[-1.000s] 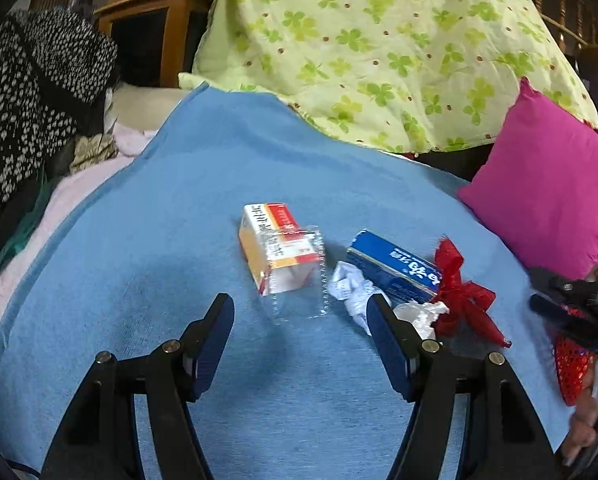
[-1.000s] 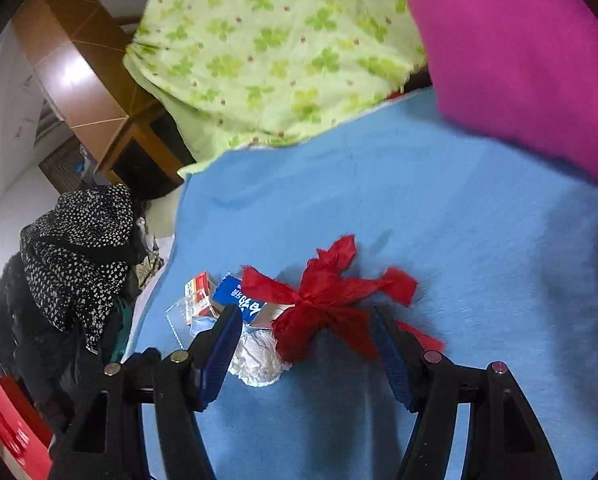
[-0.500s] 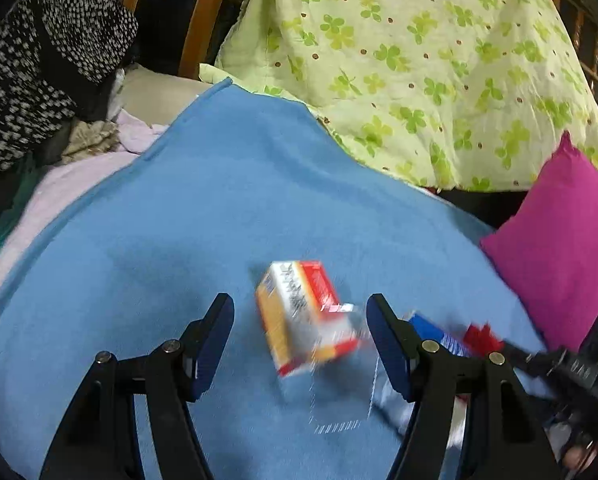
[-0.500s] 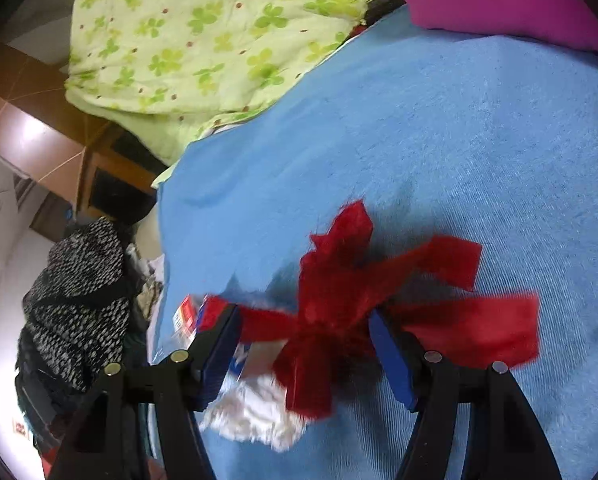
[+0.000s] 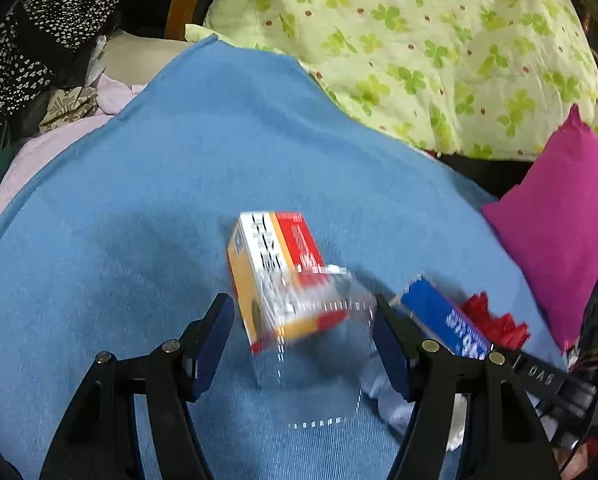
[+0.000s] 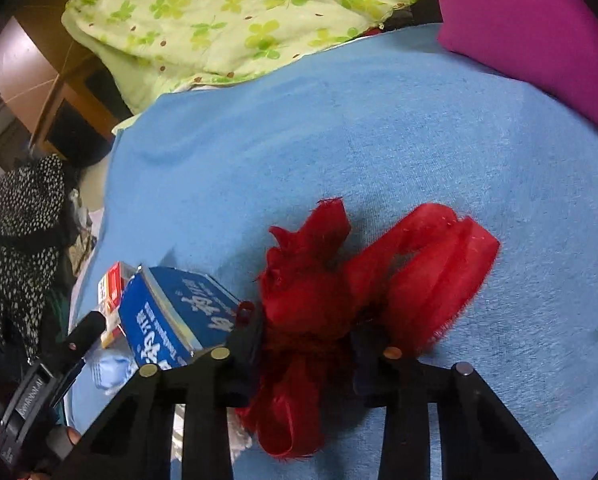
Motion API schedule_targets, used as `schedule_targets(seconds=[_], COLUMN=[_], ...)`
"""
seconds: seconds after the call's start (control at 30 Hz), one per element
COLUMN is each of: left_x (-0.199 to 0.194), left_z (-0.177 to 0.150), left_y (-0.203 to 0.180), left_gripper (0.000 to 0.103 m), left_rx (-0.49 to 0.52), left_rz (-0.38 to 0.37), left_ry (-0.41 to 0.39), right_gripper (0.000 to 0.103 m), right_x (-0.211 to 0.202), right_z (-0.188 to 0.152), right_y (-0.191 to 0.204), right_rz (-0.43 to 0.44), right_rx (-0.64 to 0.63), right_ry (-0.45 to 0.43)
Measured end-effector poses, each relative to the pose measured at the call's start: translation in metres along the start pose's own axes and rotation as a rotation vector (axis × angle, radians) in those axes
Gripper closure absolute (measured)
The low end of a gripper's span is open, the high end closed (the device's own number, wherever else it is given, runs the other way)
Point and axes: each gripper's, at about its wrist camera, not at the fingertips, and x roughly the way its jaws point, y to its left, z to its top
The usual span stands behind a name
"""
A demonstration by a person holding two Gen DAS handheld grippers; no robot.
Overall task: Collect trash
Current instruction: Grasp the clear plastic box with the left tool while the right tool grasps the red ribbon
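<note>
An orange, red and white carton [image 5: 275, 272] lies on the blue blanket [image 5: 179, 200], partly in a clear plastic wrapper [image 5: 323, 380]. My left gripper [image 5: 303, 340] is open, with the carton's near end between its fingers and neither pad touching it. To its right are a blue box [image 5: 443, 324], crumpled white tissue [image 5: 395, 412] and a red ribbon bow [image 5: 495, 324]. In the right wrist view my right gripper [image 6: 307, 340] is closing on the red ribbon bow [image 6: 311, 292], with the pads pressing its knot. The blue box [image 6: 179, 320] sits just left of it.
A pink cushion [image 5: 559, 220] lies at the blanket's right edge and a green clover quilt [image 5: 419, 40] is heaped behind. A black dotted garment [image 5: 31, 40] and loose clothes lie at the left, near wooden furniture [image 6: 59, 92].
My left gripper moved in on the carton, which now lies between its fingers. My right gripper came down over the red bow and its jaws narrowed onto the knot.
</note>
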Motion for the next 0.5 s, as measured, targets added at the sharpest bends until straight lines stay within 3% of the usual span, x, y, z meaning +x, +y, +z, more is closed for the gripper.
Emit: schedule_targets(seconds=[0.2, 0.33, 0.5], left_x=[0.001, 0.0, -0.009], left_z=[-0.016, -0.019, -0.023], left_y=[-0.001, 0.002, 0.006], left_gripper=[0.034, 0.052, 0.053], left_rx=[-0.002, 0.013, 0.041], left_rz=[-0.005, -0.024, -0.026], left_ry=[0.058, 0.071, 0.041], right_gripper=[0.067, 0.067, 0.067], right_x=[-0.017, -0.032, -0.053], right_z=[-0.006, -0.012, -0.016], right_y=[-0.007, -0.011, -0.009], right_rz=[-0.033, -0.03, -0.009], right_rx=[-0.035, -0.035, -0.03], right_ry=[-0.013, -0.023, -0.057])
